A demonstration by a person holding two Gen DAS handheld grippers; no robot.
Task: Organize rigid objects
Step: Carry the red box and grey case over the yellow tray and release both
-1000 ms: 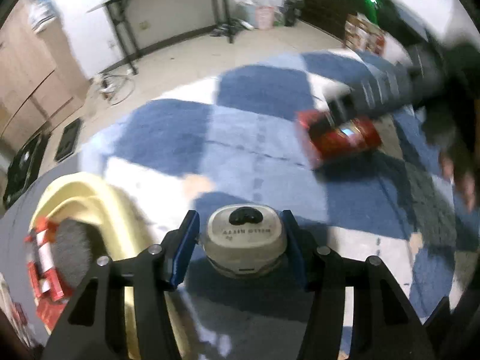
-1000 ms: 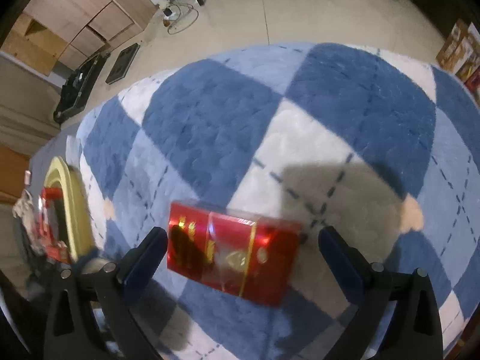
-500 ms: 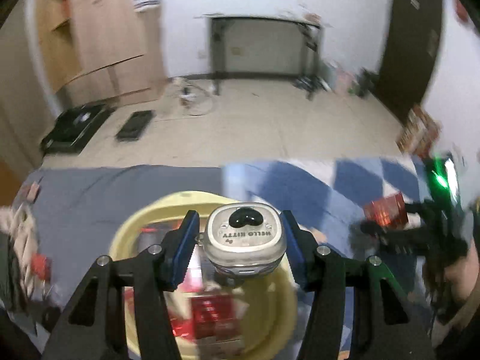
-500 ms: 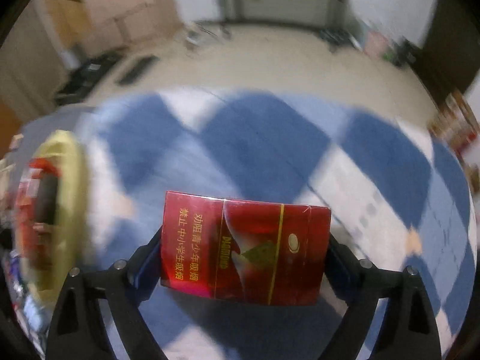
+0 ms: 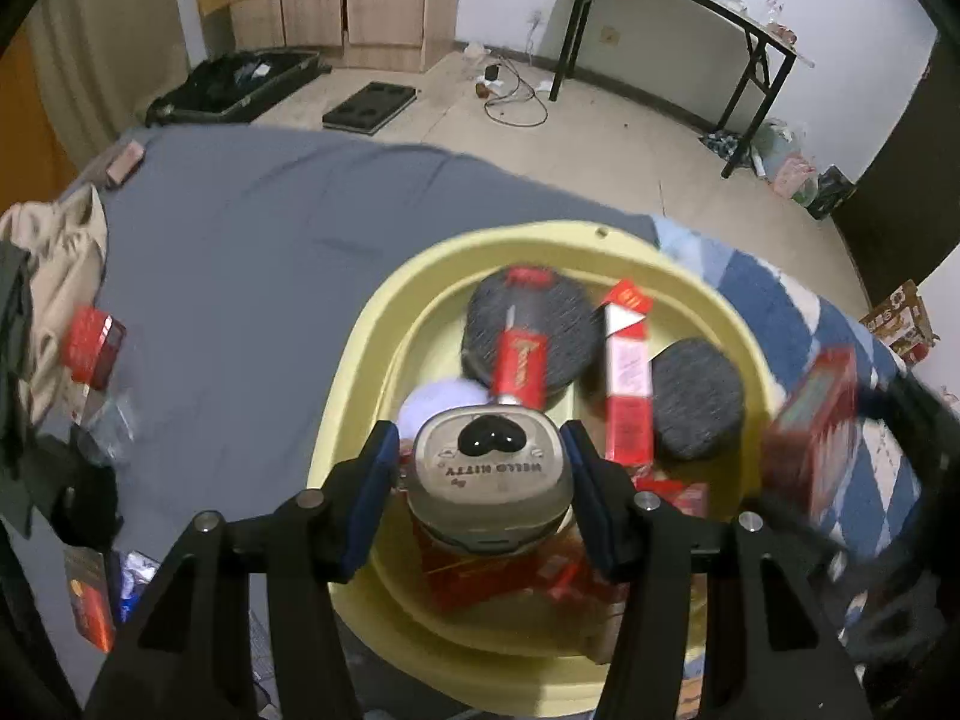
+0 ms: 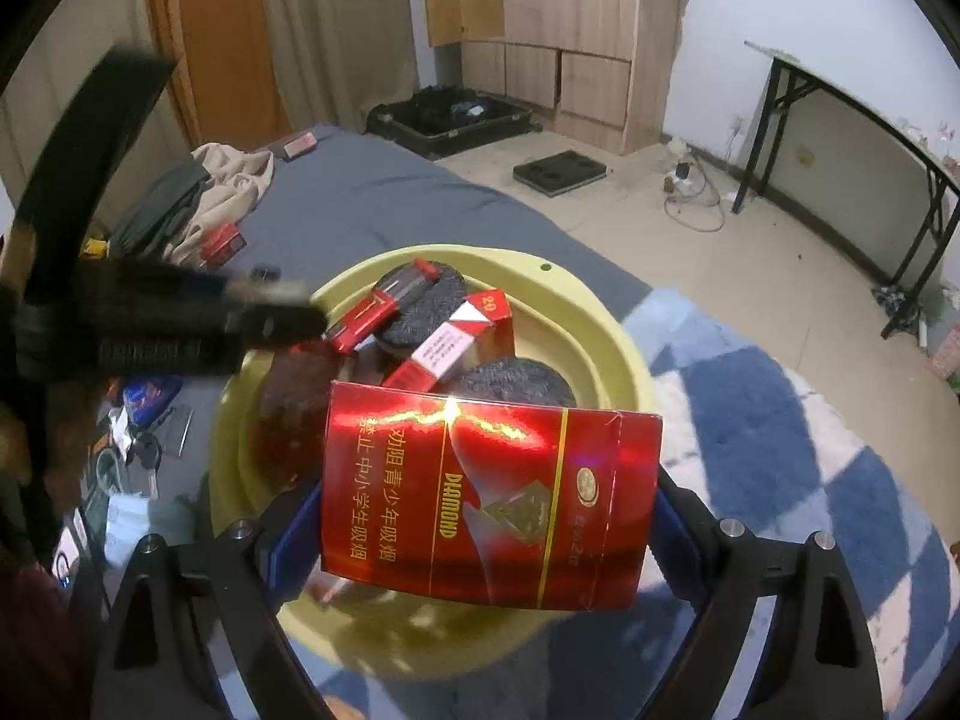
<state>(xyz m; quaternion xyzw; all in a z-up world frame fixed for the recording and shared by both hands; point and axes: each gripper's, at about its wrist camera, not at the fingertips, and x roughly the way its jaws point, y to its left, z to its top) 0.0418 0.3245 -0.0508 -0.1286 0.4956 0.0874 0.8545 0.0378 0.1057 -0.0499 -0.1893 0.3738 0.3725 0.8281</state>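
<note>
My left gripper (image 5: 483,471) is shut on a beige Hello Kitty case (image 5: 489,468) and holds it above a yellow basin (image 5: 372,330). Inside the basin lie dark grey round pads (image 5: 696,408), a red-handled tool (image 5: 519,360) and red cigarette packs (image 5: 627,378). My right gripper (image 6: 489,516) is shut on a shiny red Diamond cigarette box (image 6: 492,498), held flat over the near side of the basin (image 6: 606,330). In the left wrist view that red box (image 5: 810,414) shows blurred at the basin's right rim. In the right wrist view the left gripper (image 6: 180,318) is a dark blur at the left.
The basin rests where a grey sheet (image 5: 240,240) meets a blue-and-white checked rug (image 6: 780,420). Clothes (image 6: 222,180) and a red pack (image 6: 223,243) lie on the sheet. Small clutter (image 6: 138,420) sits left of the basin. A suitcase (image 6: 450,120), cupboards and a folding table (image 5: 690,0) stand beyond.
Both grippers swung from over the rug to above the yellow basin. The right gripper closed on the red box and lifted it. The left kept hold of the case.
</note>
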